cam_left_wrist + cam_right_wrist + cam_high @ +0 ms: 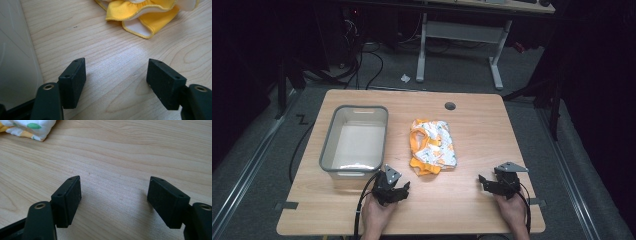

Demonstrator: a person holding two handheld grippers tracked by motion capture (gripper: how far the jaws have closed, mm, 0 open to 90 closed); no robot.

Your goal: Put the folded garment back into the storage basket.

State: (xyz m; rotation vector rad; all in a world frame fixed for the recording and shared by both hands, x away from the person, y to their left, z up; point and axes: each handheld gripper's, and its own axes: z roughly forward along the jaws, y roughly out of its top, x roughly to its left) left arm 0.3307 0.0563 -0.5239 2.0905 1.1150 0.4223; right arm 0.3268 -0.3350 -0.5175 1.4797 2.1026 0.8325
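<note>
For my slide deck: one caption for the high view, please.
Both open grippers, left and right, rest near a yellow patterned cloth beside a grey bin.

Both grippers, left [398, 188] and right [488, 183], are black with screwed block jaws, grey three-cornered top plates and trailing black cables.

Soft printed cloth garment [432, 146], matt pale wood-grain table [472, 200], translucent smooth plastic bin [355, 140]

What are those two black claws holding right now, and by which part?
Nothing. The left gripper and right gripper both stand open over bare table, short of the yellow patterned cloth.
</note>
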